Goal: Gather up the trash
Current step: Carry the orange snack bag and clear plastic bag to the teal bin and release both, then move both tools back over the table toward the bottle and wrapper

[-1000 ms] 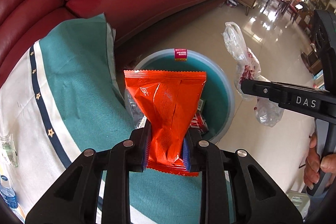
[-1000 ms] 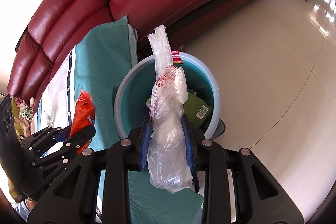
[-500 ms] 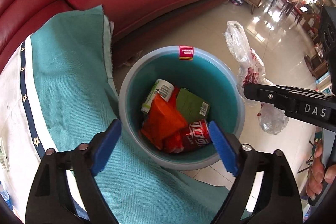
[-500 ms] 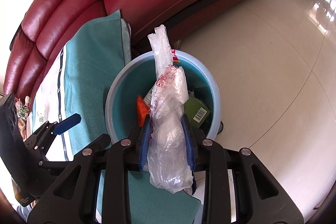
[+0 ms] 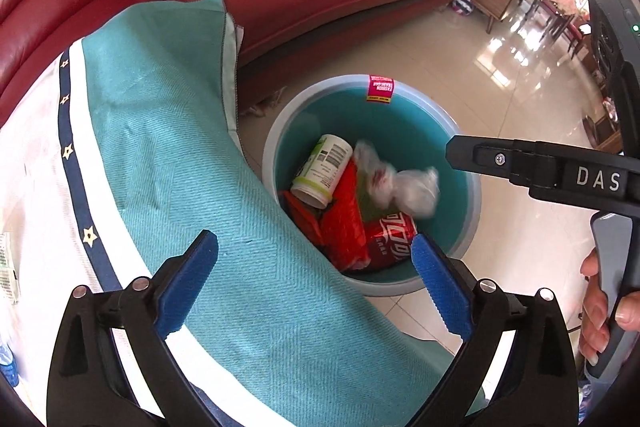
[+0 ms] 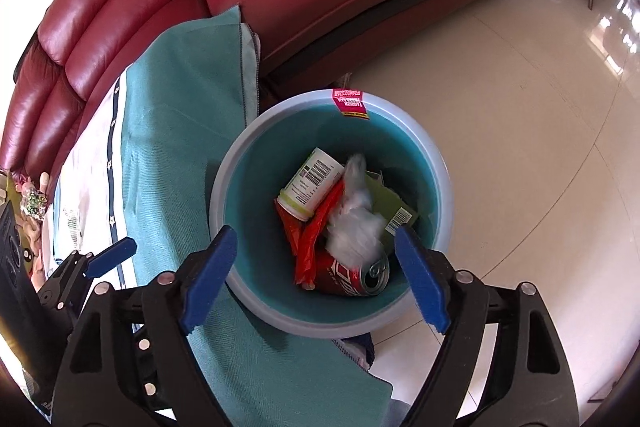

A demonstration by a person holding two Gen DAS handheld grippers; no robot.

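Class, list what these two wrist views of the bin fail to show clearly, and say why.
- Plastic bag: motion-blurred in both views; shape unclear.
- Green carton: right wrist view, mostly under the bag.
- Bin floor: covered by trash.
- Sticker small print: too small.
- Right gripper: only one finger shows in the left view.

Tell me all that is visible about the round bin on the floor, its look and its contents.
The bin is a round, plastic-looking tub, pale grey-blue outside and teal inside, upright on the tiled floor beside the cloth-covered table. A pink label hangs over its far rim. Inside lie a white cup on its side, orange wrappers, a red can, a green carton and a blurred clear plastic bag on top.
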